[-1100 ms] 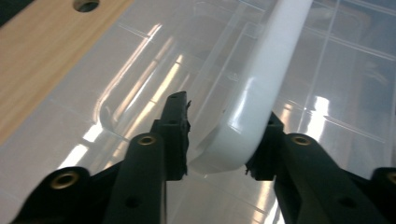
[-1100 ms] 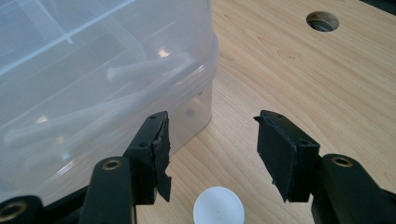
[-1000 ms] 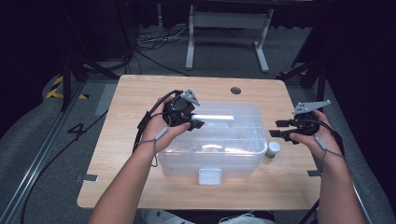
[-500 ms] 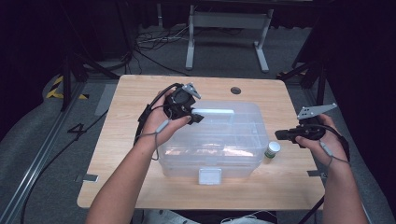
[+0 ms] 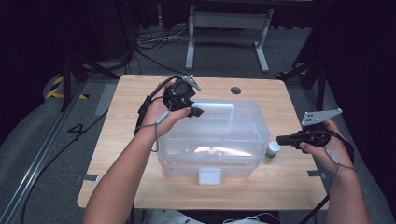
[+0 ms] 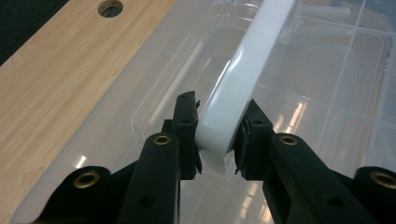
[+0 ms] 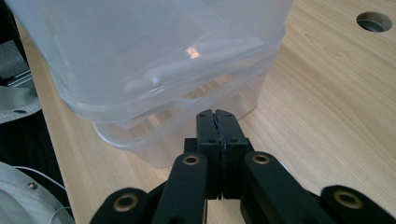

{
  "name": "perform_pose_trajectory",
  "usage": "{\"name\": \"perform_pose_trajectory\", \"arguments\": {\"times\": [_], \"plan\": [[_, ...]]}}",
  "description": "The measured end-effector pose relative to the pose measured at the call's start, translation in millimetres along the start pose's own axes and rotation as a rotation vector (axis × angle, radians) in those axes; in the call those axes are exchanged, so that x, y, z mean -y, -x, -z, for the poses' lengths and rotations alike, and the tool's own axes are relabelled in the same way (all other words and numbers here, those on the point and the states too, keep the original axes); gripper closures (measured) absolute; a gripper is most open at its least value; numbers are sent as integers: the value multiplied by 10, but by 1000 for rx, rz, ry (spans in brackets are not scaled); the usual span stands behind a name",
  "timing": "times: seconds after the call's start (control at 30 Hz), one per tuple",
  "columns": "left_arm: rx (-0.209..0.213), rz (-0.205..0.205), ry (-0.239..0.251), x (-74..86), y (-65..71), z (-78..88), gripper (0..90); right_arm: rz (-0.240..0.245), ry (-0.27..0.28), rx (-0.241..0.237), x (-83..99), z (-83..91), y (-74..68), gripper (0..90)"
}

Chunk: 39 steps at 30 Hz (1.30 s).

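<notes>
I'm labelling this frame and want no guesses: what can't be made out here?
- Small jar, high view: label too small to read.
- Clear bin contents, high view: glare and cloudy plastic blur them.
- White handle, left gripper view: far end cut off by the top edge.

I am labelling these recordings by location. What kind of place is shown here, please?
Probably a lab or recording studio, not a home: a lone wooden table stands between dark curtains, with loose cables and a metal stand on the grey floor.
</notes>
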<state>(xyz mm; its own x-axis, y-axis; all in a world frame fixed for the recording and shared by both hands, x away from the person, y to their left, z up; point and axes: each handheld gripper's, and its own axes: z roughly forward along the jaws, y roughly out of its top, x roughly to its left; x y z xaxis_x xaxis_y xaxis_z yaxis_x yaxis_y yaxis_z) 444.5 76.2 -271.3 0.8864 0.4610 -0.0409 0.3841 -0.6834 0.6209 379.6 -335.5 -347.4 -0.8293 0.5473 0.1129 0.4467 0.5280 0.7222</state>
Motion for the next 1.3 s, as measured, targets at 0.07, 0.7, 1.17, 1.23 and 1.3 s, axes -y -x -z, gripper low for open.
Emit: {"name": "perform_pose_trajectory", "arguments": {"times": [0.07,0.7,1.17,1.23,1.3], "plan": [[0,5,3,-17,-17,5,728,6,1,-1,11,-2,-16,900],[11,29,-10,-121,-131,38,724,132,-26,-167,-4,-179,-246,900],[18,19,-21,-121,-115,49,725,153,1,-203,-53,-291,-300,900],[19,16,-16,-119,-110,63,724,155,11,-197,-56,-283,-298,900],[16,15,-18,-118,-104,63,723,157,16,-191,-62,-269,-298,900]]}}
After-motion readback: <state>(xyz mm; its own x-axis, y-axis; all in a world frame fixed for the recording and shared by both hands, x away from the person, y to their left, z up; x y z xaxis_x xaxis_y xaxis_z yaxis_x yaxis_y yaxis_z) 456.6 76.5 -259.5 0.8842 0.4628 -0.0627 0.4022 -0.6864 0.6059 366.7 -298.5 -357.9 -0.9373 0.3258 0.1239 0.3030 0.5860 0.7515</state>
